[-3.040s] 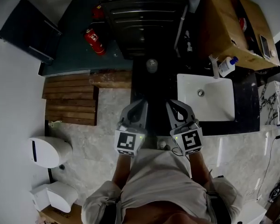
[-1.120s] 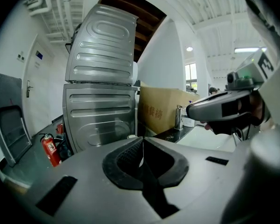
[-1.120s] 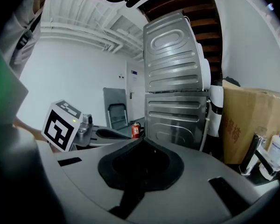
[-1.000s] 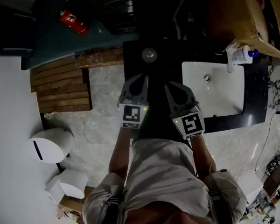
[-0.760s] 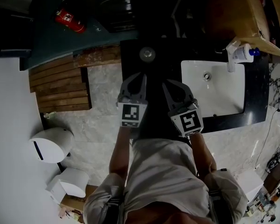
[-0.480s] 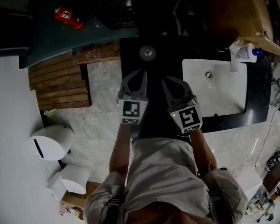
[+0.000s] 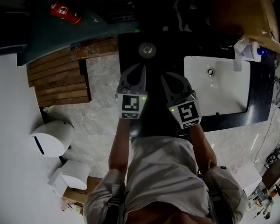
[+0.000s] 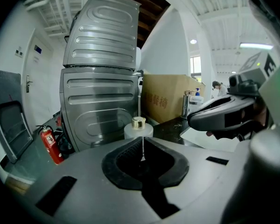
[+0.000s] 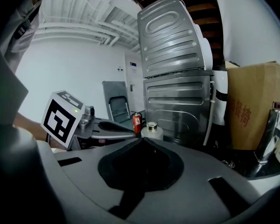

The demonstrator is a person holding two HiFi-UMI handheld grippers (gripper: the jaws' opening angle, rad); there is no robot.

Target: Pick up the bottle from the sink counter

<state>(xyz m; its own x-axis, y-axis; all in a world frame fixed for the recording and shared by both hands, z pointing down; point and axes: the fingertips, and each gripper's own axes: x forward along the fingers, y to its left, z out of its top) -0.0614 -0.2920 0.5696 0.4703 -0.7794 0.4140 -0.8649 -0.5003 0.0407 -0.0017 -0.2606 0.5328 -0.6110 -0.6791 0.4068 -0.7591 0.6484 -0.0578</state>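
Note:
The bottle (image 7: pixel 147 49) is a small white round one with a gold cap, standing upright on the black sink counter (image 7: pixel 168 50). In the left gripper view the bottle (image 8: pixel 138 127) stands just beyond the fingertips, and in the right gripper view the bottle (image 9: pixel 152 129) sits slightly right of them. My left gripper (image 7: pixel 141 68) is shut and empty, a short way in front of the bottle. My right gripper (image 7: pixel 164 77) is beside it, also shut and empty, its tips pointing towards the bottle.
A white sink (image 7: pixel 233 104) is set in the counter at right, with a faucet (image 7: pixel 238 62) and a blue-capped dispenser (image 7: pixel 255 51) behind it. A cardboard box (image 7: pixel 252 8) stands beyond. Stacked metal machines (image 8: pixel 102 78) rise behind the bottle. A fire extinguisher (image 7: pixel 65 13) stands at left.
Both grippers stay shut side by side and have edged a little closer to the bottle. The head view has drifted, so the sink sits further right.

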